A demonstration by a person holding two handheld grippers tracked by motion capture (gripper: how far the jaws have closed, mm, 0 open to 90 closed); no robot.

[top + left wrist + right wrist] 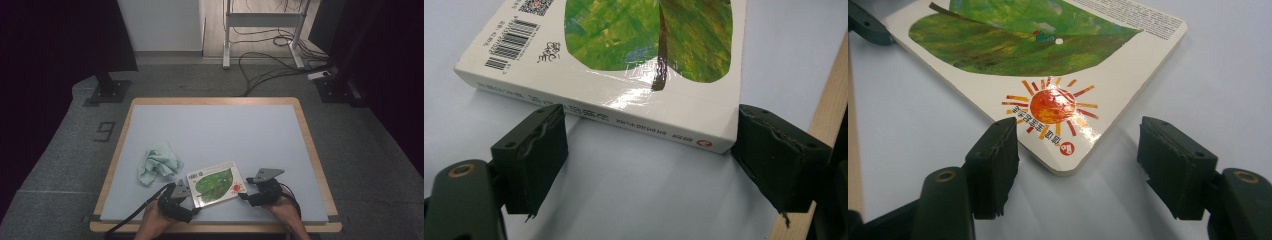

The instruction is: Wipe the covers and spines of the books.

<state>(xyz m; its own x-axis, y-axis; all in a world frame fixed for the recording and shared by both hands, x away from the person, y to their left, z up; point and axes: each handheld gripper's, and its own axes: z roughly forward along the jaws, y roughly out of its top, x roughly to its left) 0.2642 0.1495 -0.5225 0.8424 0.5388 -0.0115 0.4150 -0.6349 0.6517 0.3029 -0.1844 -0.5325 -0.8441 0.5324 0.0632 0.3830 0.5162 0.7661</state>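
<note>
Both grippers flank the board book (215,183), which lies flat near the table's (210,125) front edge. Left gripper (649,155) gapes wide along the book's spine; right gripper (1078,165), also open and holding nothing, straddles the book's rounded corner, about equally near.

A recording lab is suggested: black curtains (60,40) are hung at nine and three o'clock, cables (270,62) are strewn at twelve o'clock.
</note>
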